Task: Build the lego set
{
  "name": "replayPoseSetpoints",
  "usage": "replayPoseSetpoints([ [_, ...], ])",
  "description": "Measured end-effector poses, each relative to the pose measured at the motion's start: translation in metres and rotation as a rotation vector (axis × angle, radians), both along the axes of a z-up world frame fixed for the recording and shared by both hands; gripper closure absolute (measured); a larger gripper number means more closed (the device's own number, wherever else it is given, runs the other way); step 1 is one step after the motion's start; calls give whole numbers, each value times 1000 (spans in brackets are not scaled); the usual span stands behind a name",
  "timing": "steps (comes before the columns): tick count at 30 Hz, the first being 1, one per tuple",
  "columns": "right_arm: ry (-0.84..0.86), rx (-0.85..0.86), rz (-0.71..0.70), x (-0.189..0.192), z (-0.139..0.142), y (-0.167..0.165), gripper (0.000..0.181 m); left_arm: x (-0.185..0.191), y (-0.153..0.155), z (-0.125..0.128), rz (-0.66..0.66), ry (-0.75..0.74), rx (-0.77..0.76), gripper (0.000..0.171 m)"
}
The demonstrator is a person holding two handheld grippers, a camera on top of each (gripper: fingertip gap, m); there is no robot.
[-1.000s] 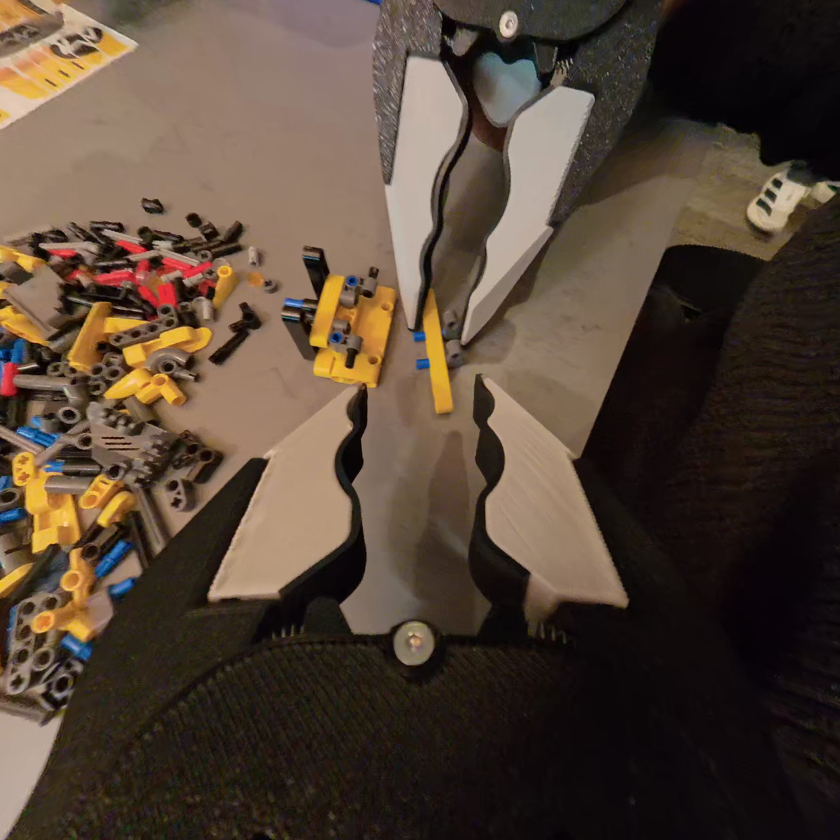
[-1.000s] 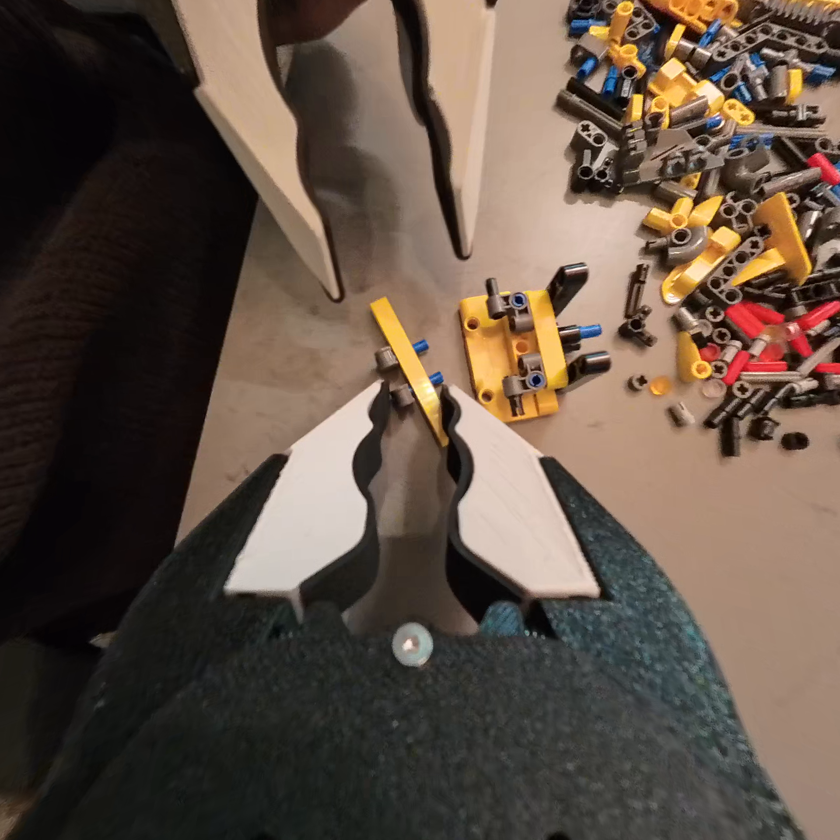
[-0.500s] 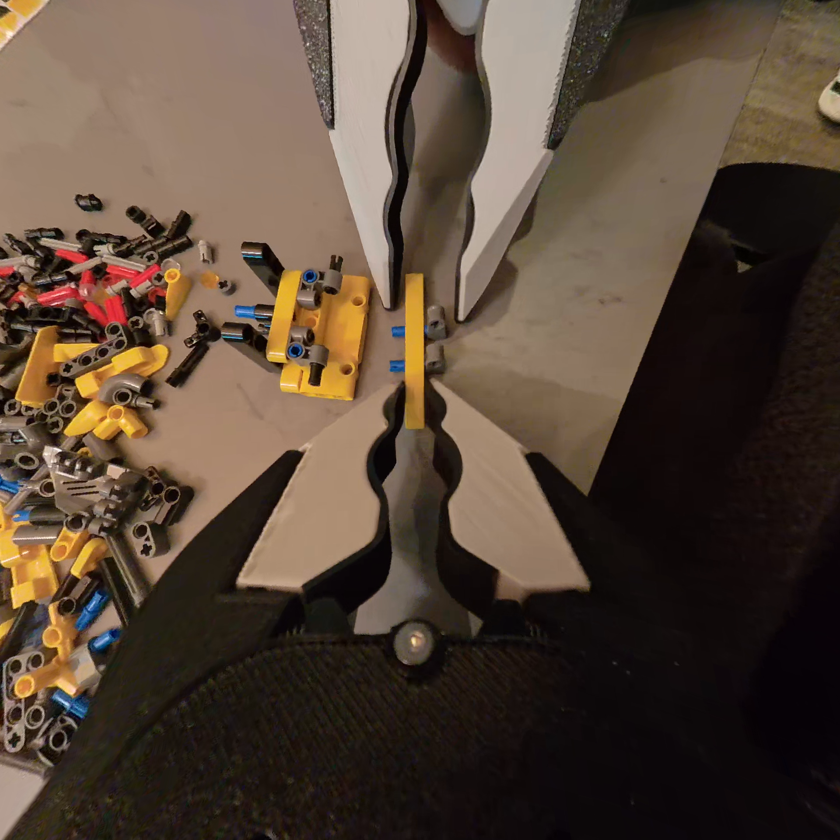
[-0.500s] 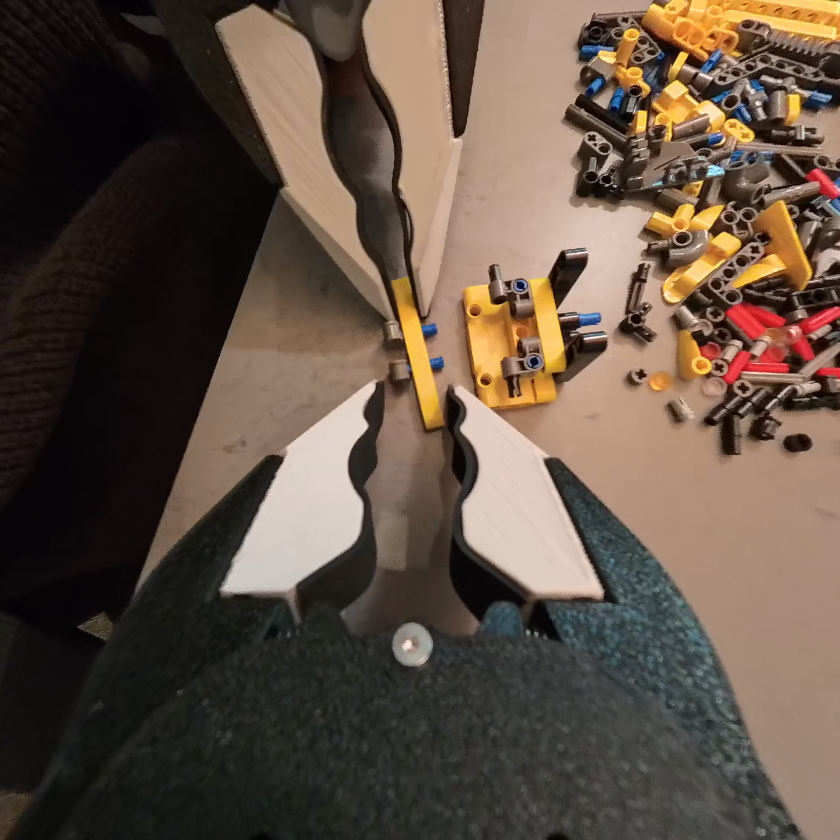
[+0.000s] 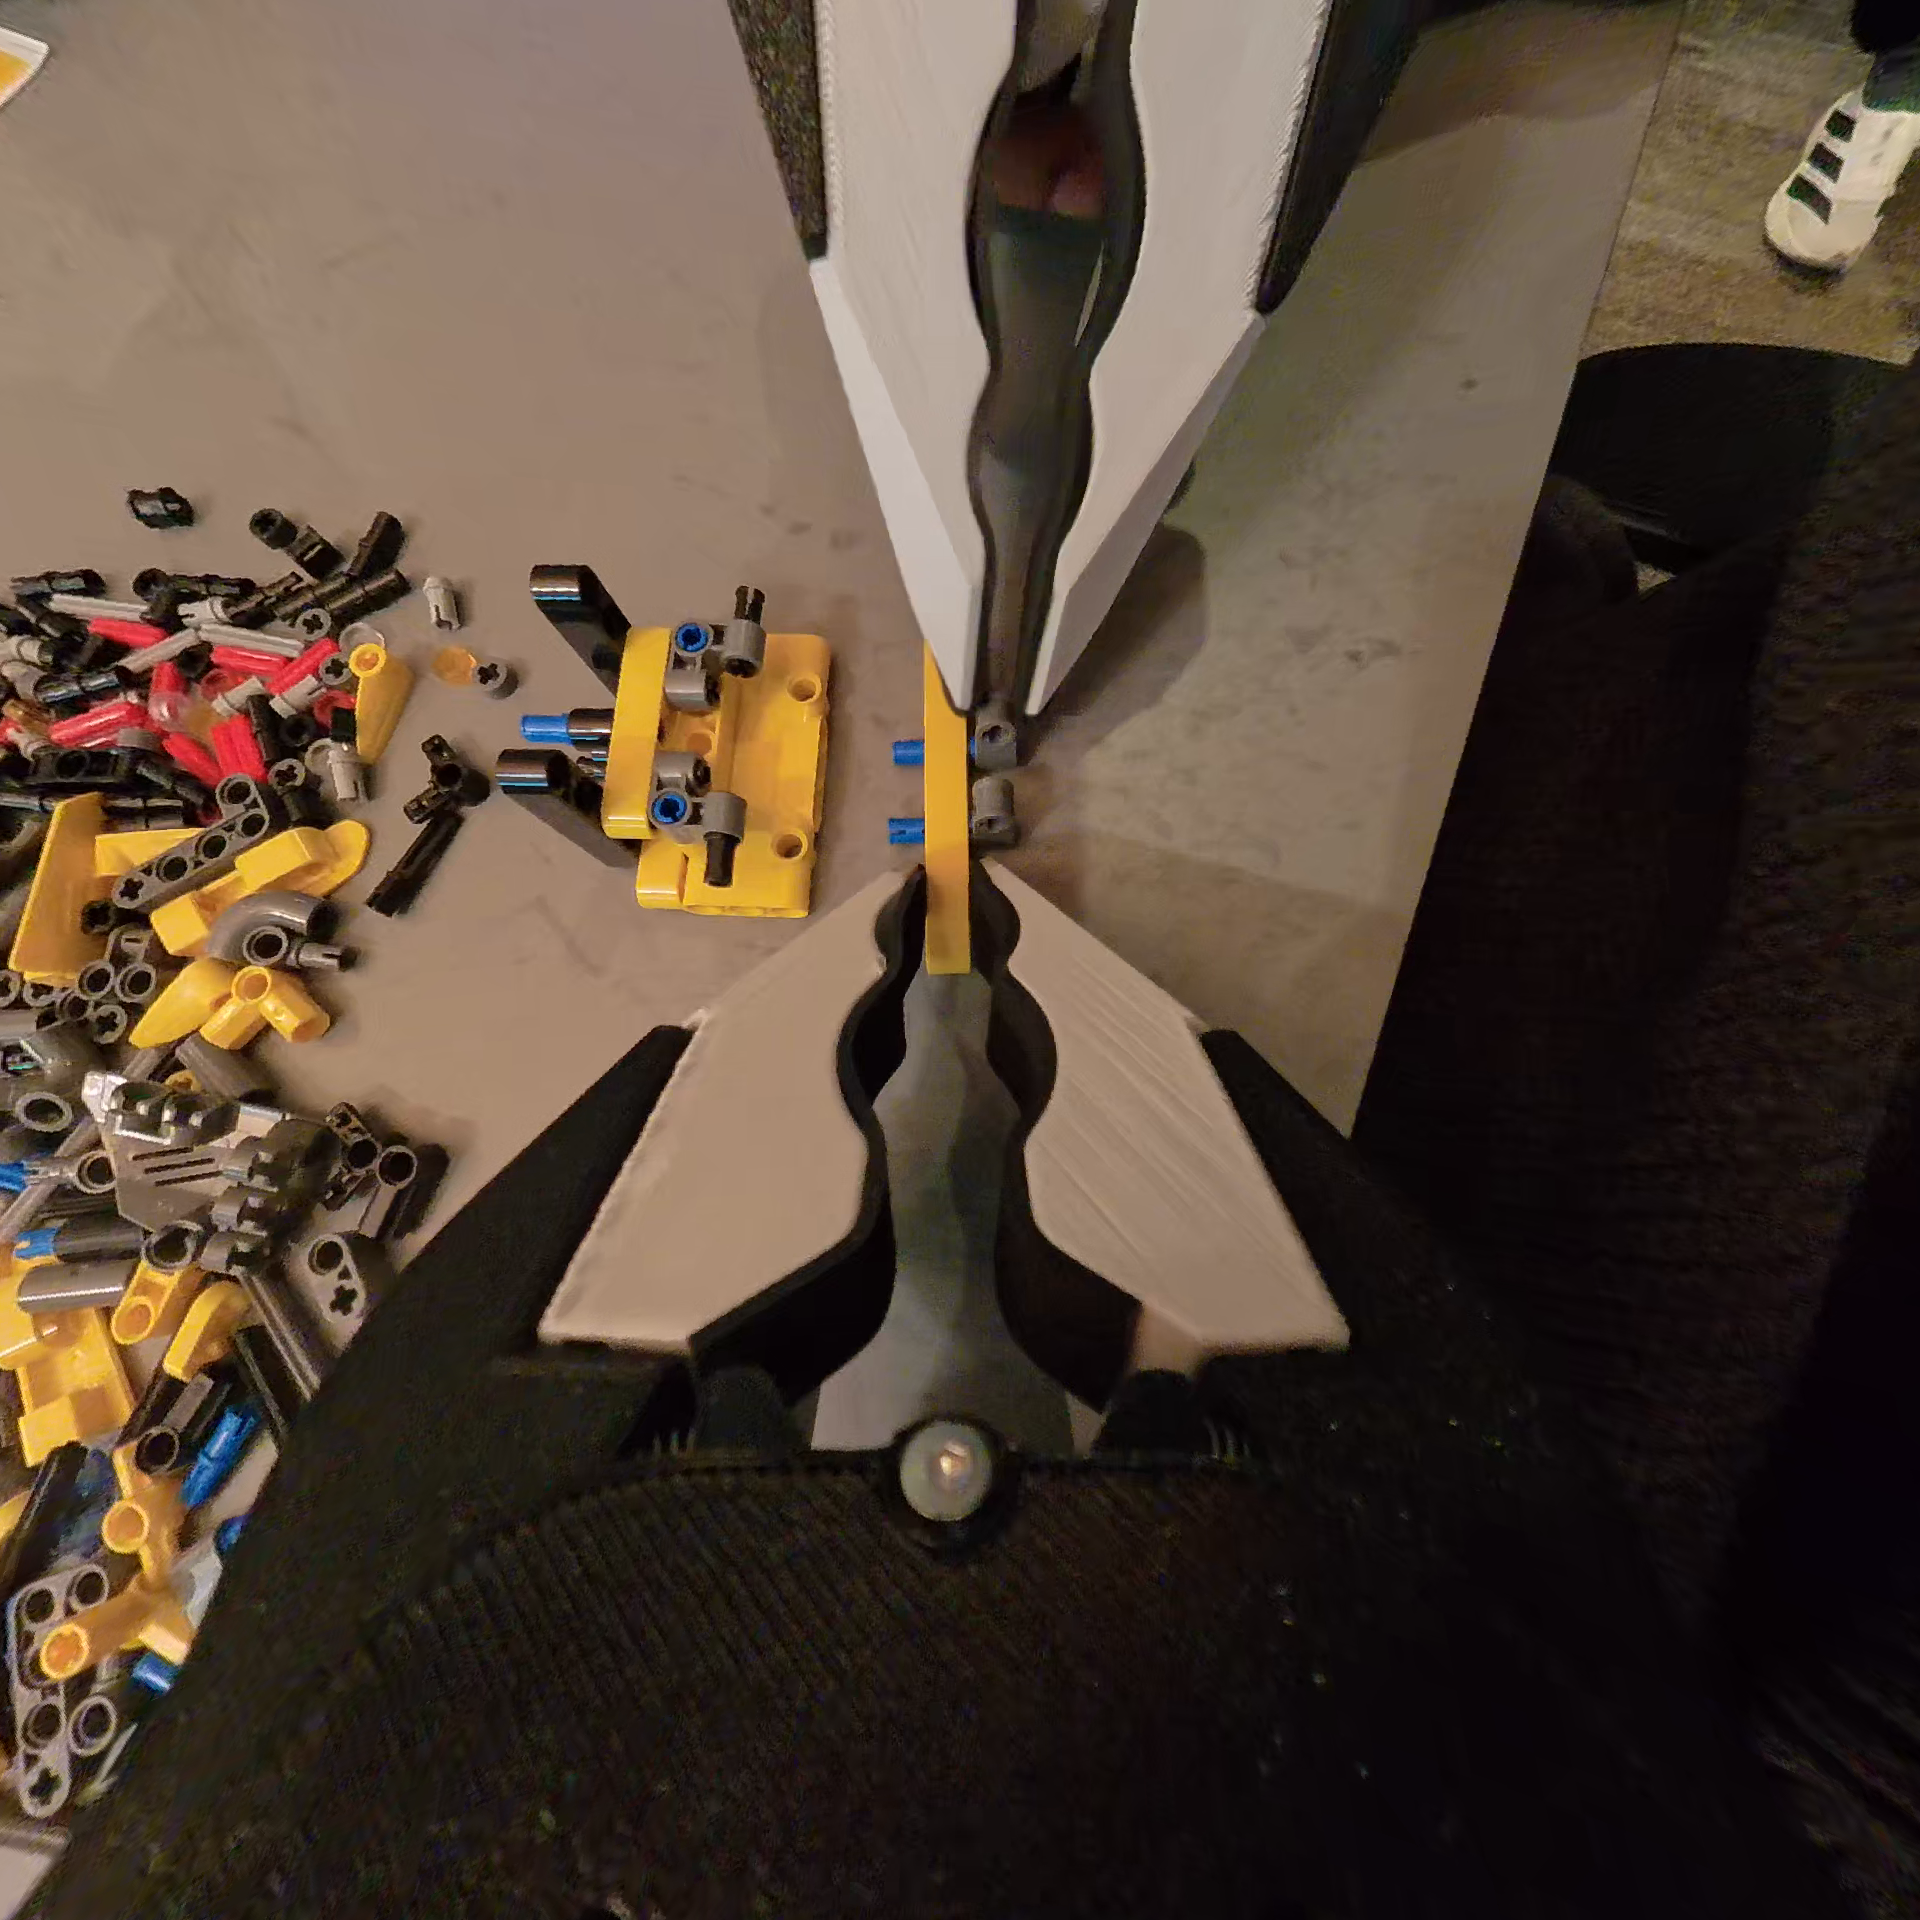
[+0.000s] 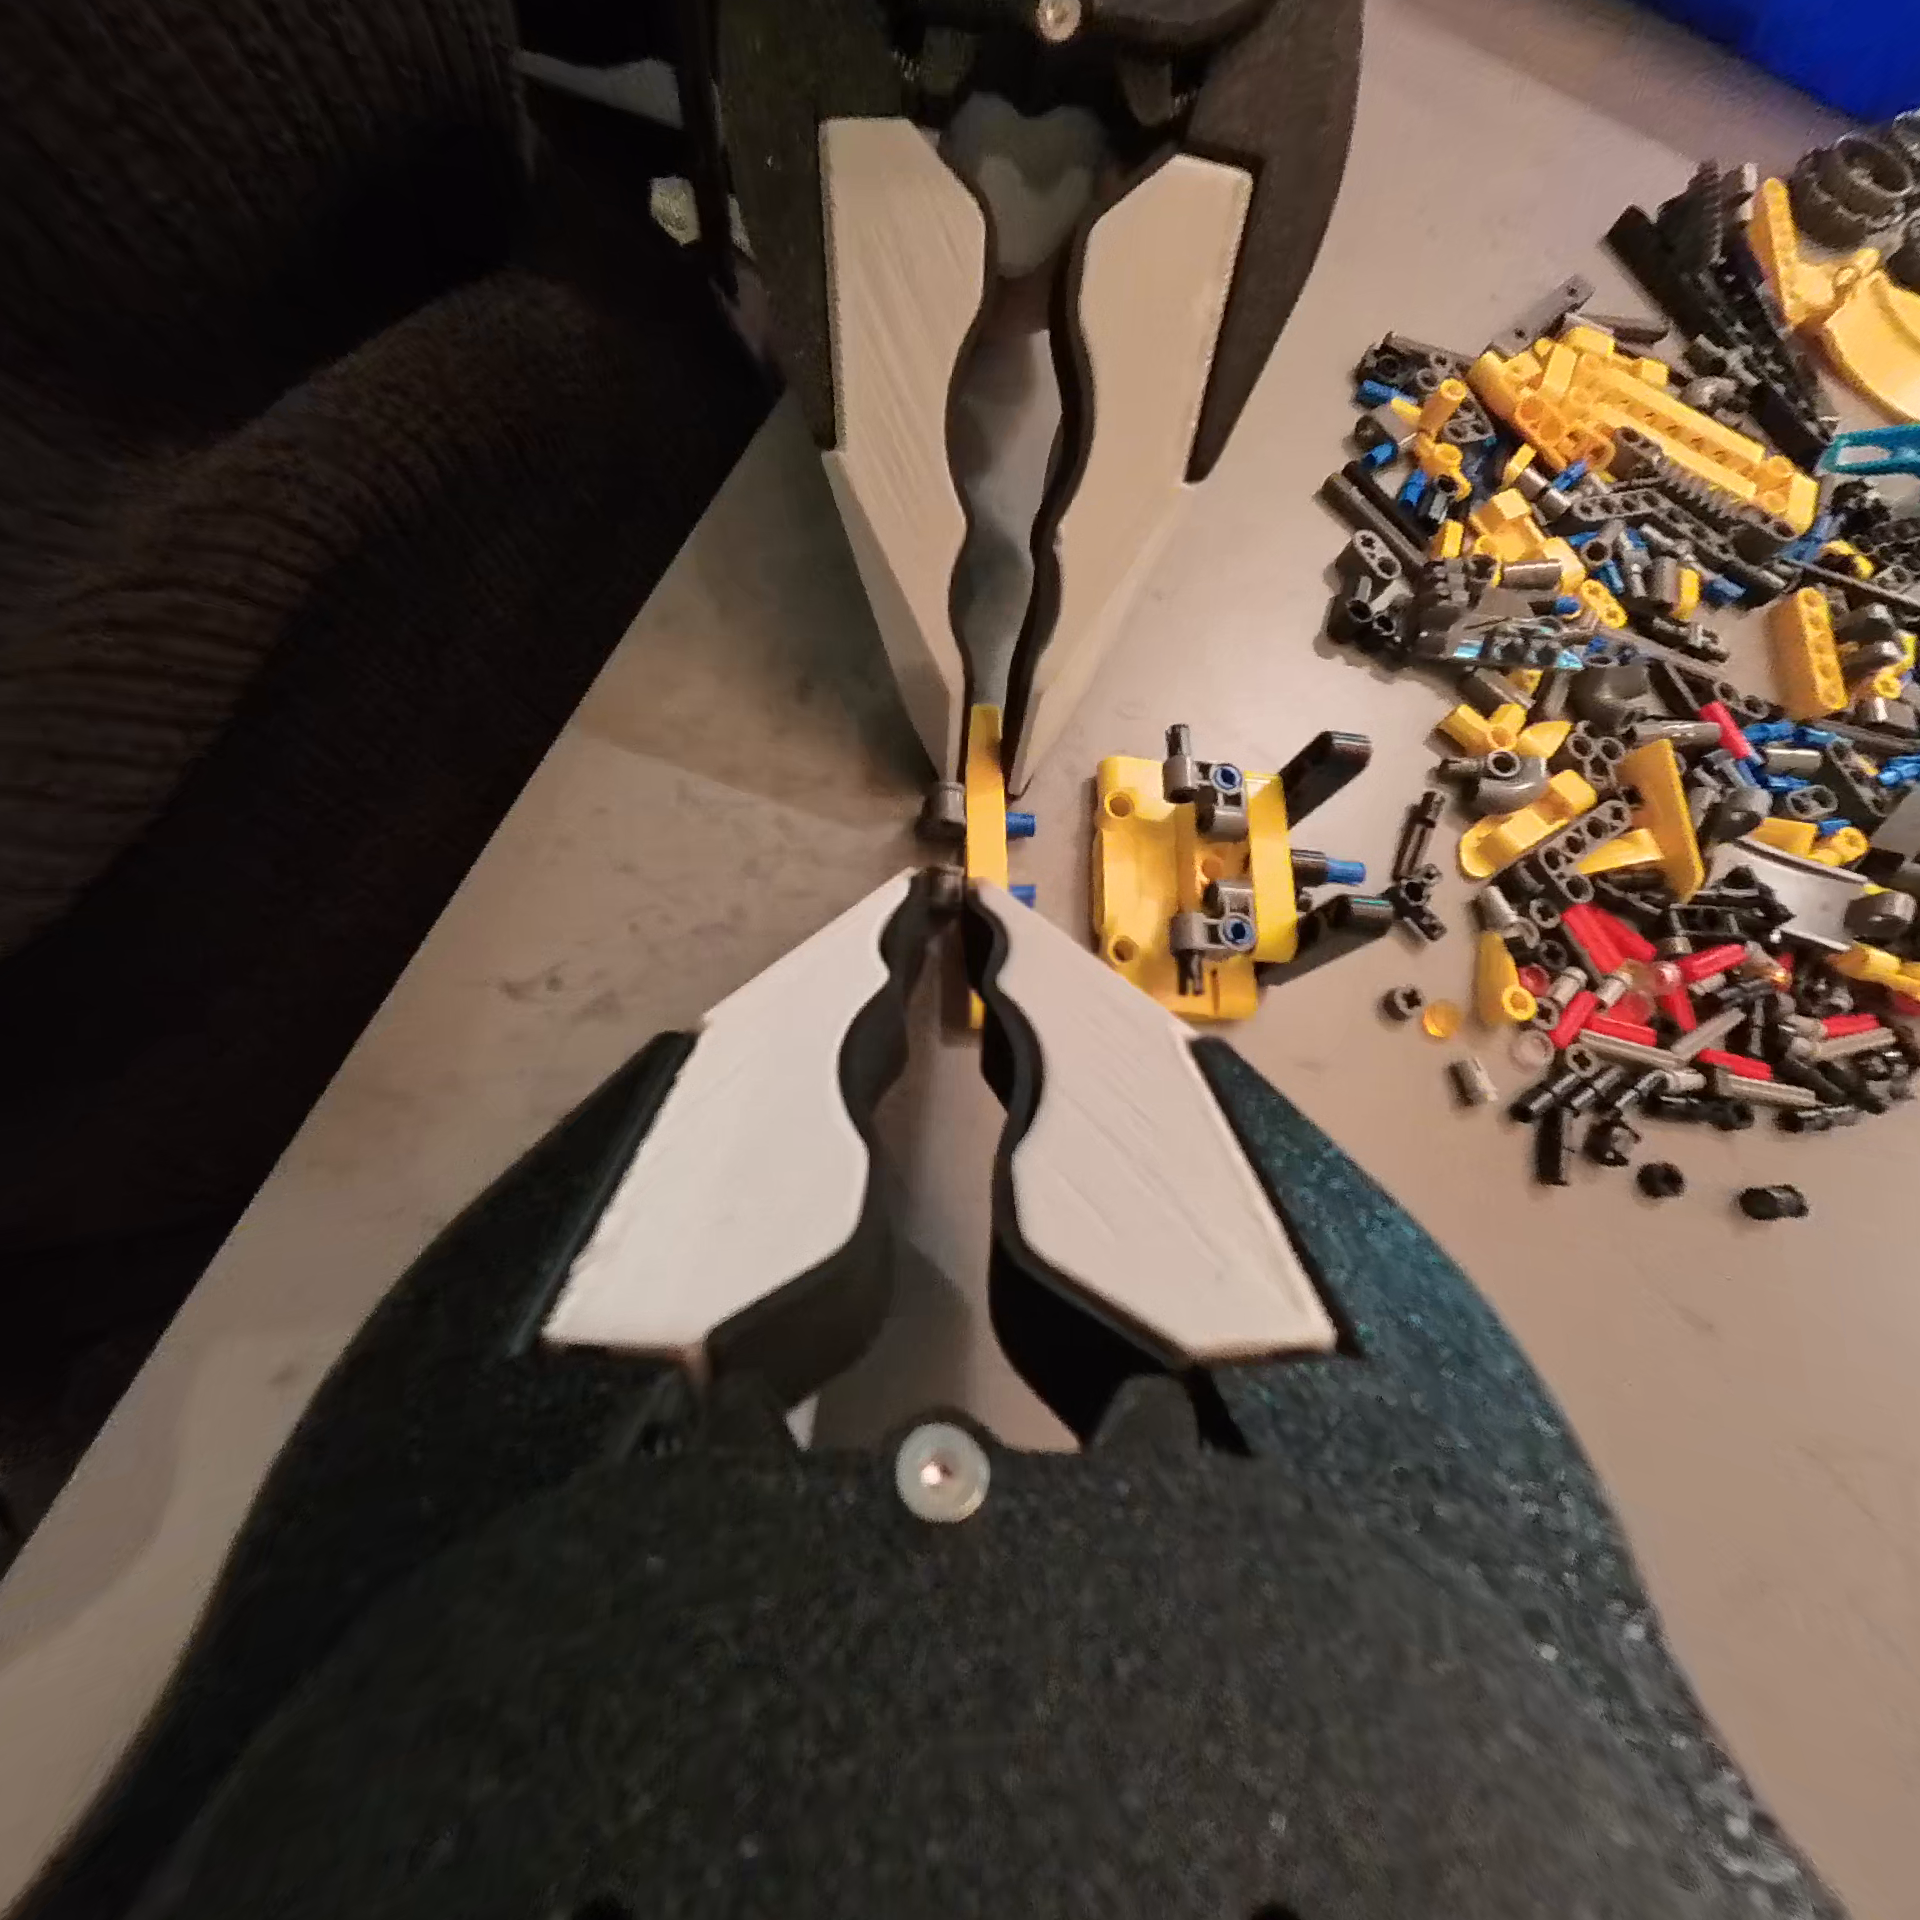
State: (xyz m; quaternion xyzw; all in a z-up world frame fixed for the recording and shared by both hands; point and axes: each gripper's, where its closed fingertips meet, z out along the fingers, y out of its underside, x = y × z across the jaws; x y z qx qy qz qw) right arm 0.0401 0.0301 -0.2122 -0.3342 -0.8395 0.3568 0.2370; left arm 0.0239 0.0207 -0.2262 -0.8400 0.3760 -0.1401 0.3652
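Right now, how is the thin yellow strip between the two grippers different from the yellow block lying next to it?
The yellow strip is long and narrow, stands on edge, and both the left gripper and right gripper pinch its ends. The yellow block is wide, lies flat on the table, untouched, with black beams attached. Both carry grey connectors and blue pins.
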Motion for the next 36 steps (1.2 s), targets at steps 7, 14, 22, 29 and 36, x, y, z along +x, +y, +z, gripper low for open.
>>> replayPoseSetpoints([
  [7,-24,-34,-5,-1,0,0,177,0,-1,0,-20,31,30,166],
  [14,-33,-48,3,-3,1,-2,178,0,-1,-1,-58,39,28,166],
  [22,-7,-25,19,-5,2,-3,178,0,-1,-1,-68,43,28,165],
  [29,-26,-63,4,-6,3,0,178,0,0,0,-67,34,34,165],
  [36,-49,-99,-12,-7,3,2,178,0,0,0,-73,30,33,165],
])
